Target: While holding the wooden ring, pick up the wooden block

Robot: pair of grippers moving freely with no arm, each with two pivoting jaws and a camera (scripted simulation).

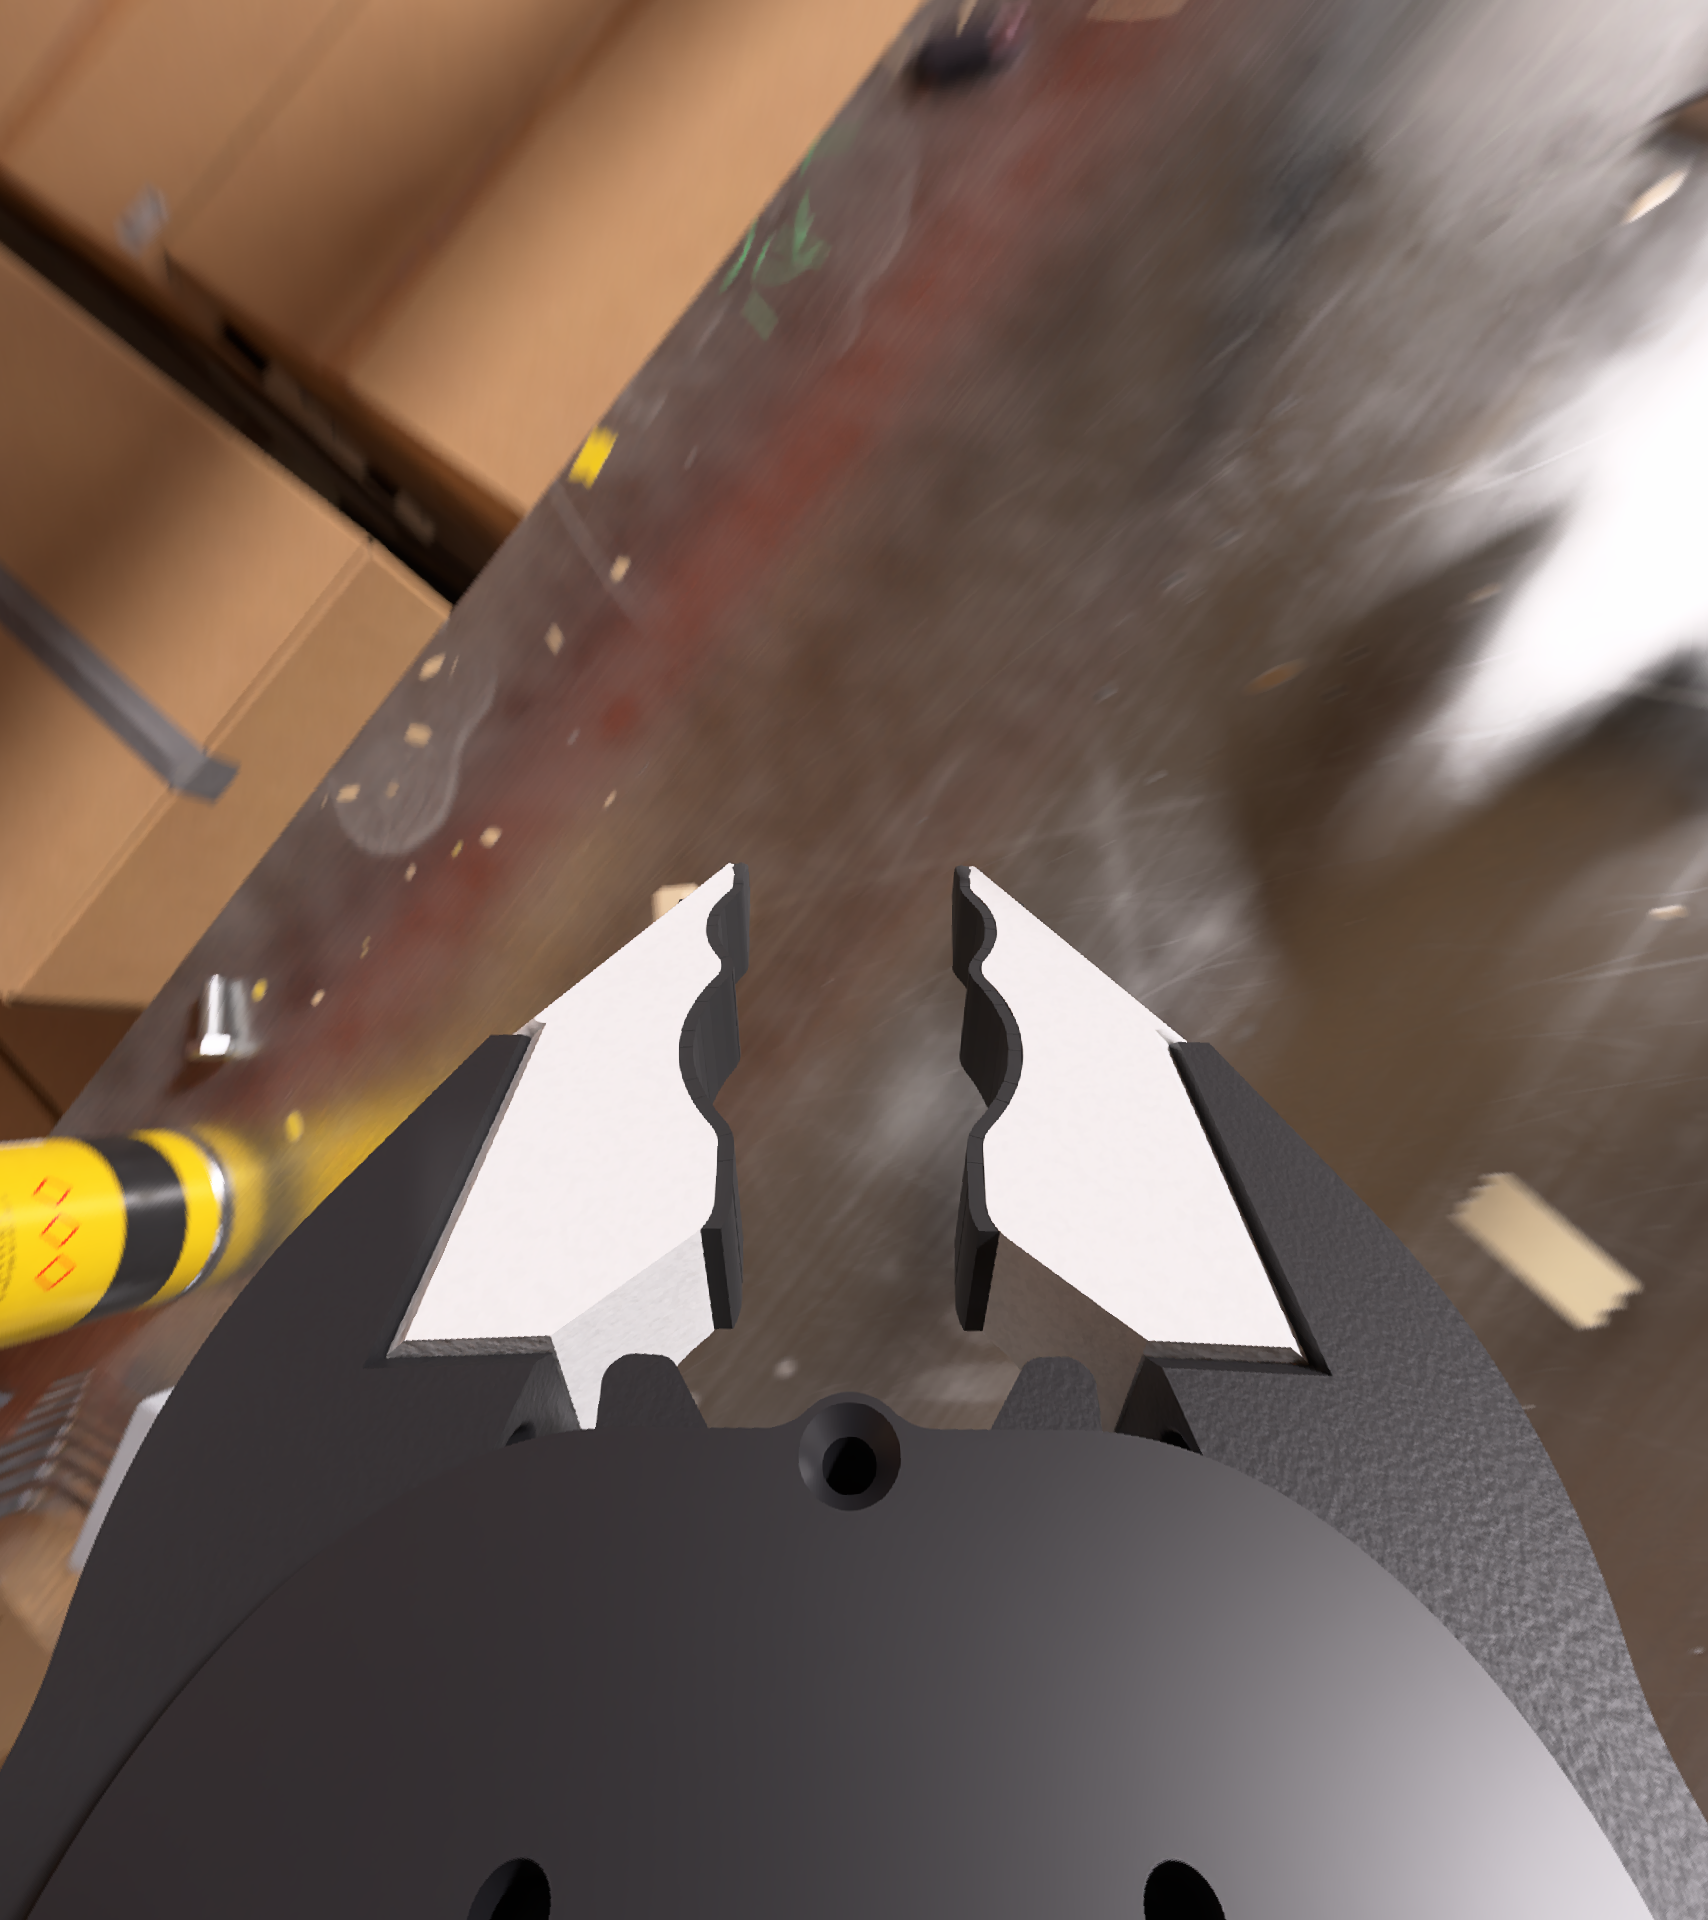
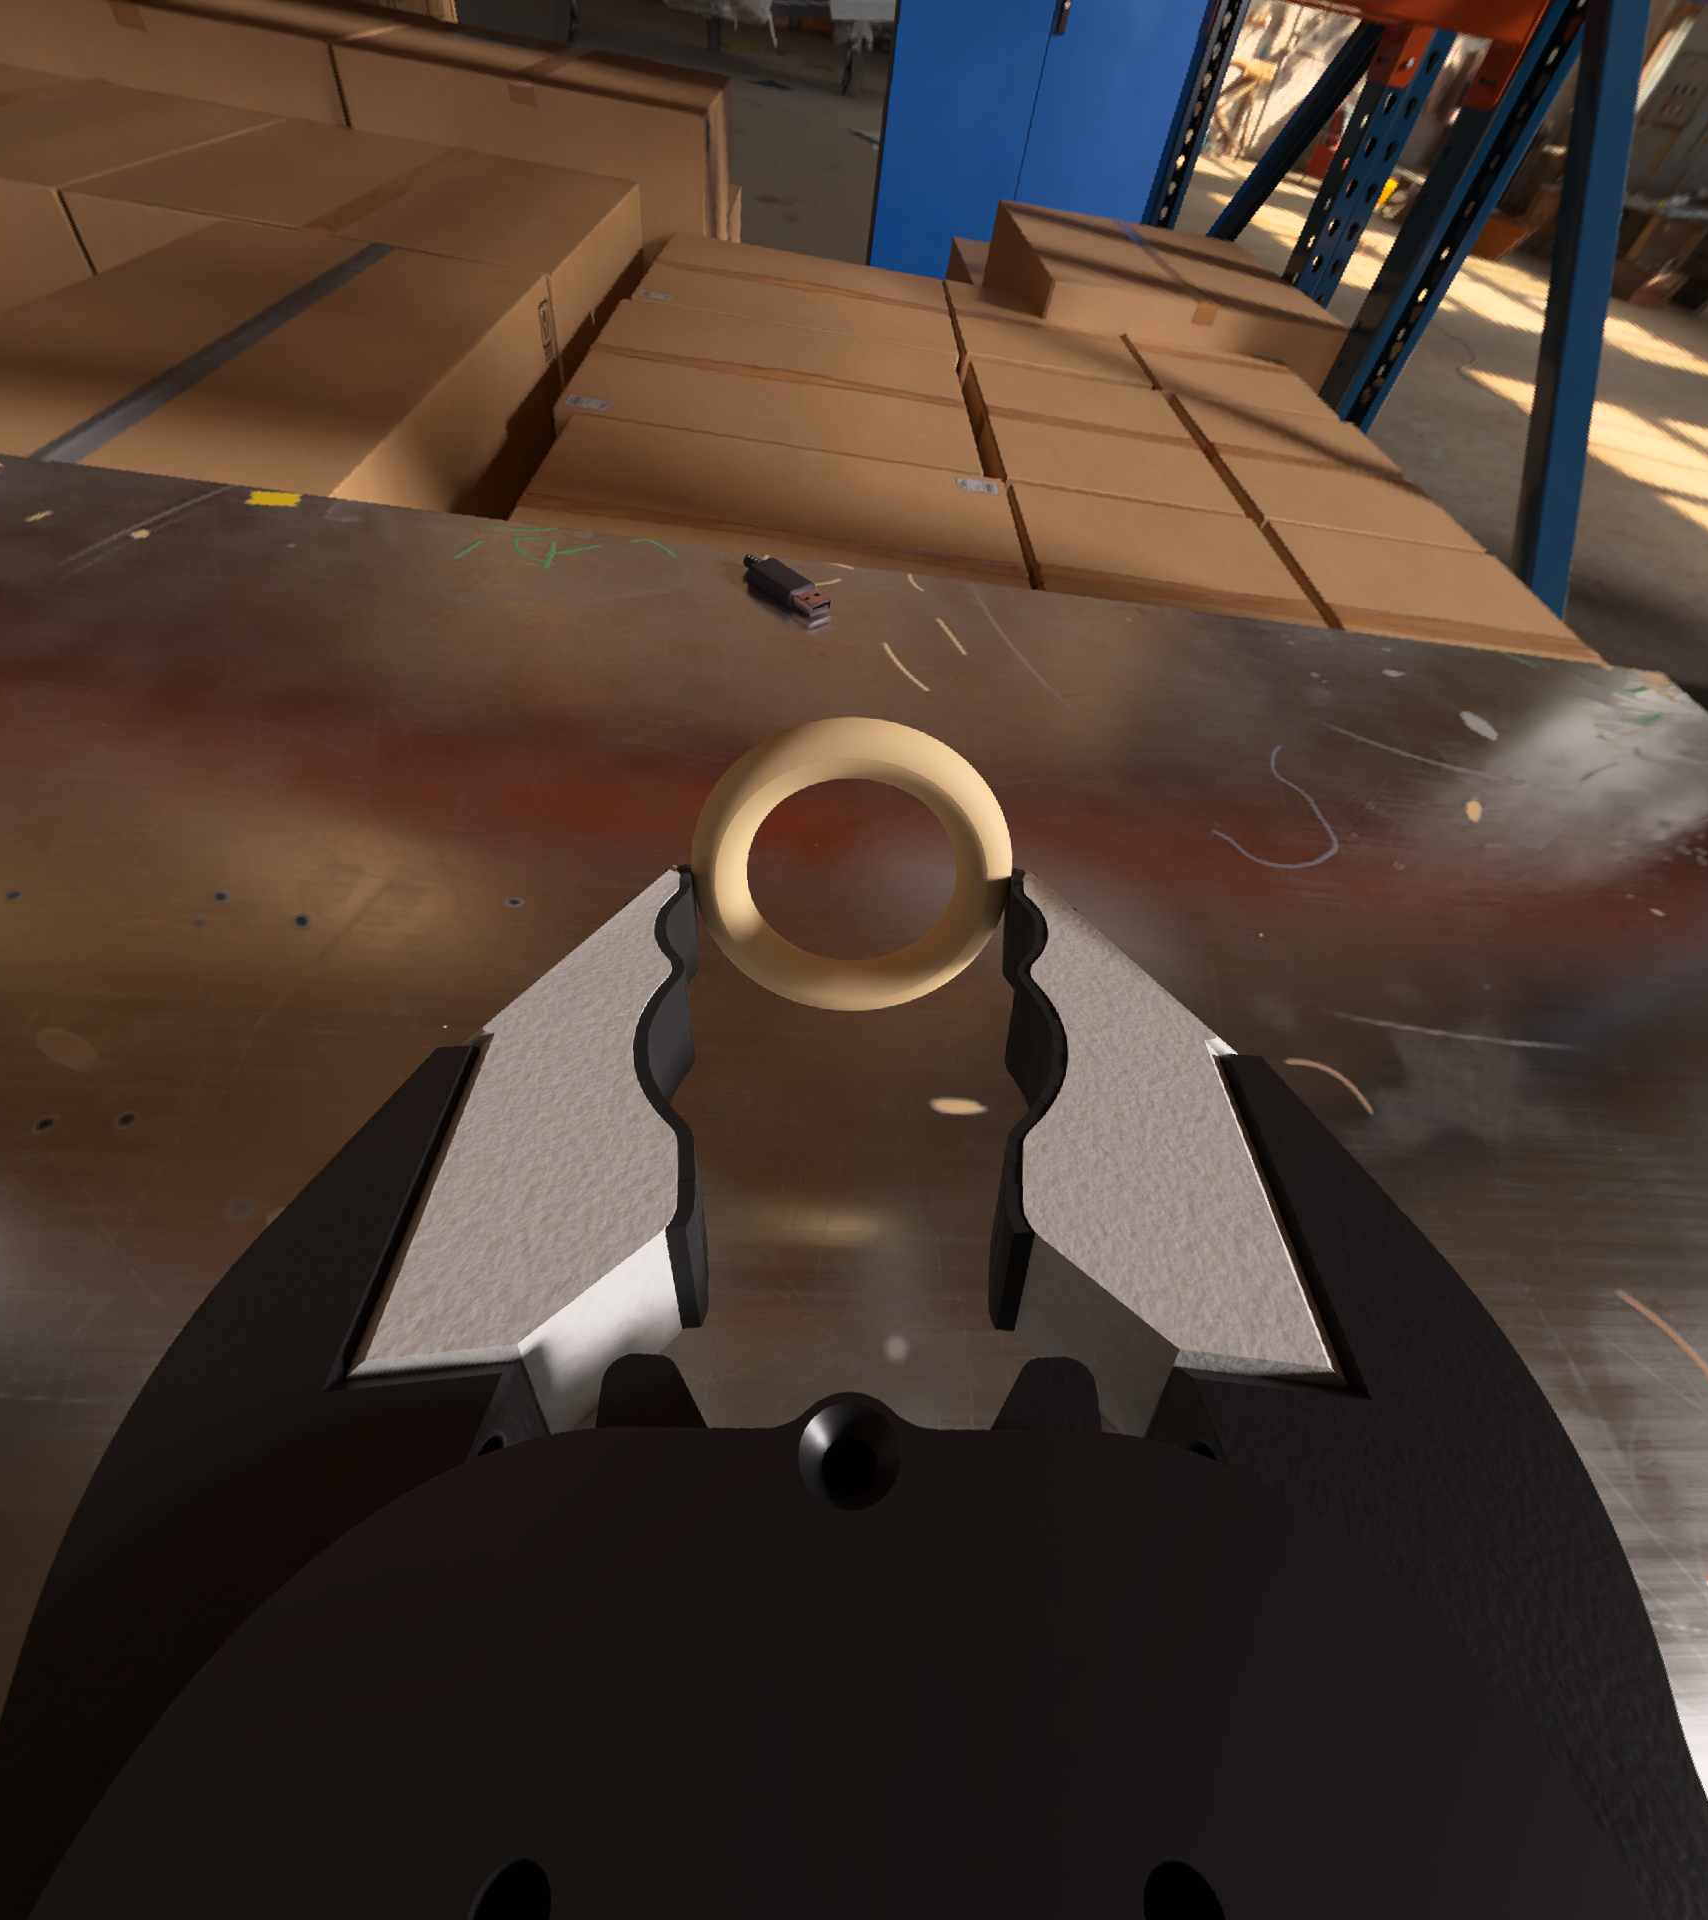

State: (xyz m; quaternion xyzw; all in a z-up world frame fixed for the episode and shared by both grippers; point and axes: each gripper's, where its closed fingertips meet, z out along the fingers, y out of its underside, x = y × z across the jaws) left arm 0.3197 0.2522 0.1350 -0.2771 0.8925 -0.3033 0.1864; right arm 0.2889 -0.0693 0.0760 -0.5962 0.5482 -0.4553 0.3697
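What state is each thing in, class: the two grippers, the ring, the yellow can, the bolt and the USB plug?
Left gripper: open, empty, above the table.
Right gripper: shut on the ring.
Ring: held at the fingertips, lifted off the table.
Yellow can: lying on its side.
Bolt: loose on the table.
USB plug: lying flat, unplugged, near the far edge.

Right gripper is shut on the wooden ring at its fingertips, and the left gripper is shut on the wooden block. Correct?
Not quite. In the left wrist view the left gripper is open and empty; no block shows. The right gripper does hold the wooden ring.
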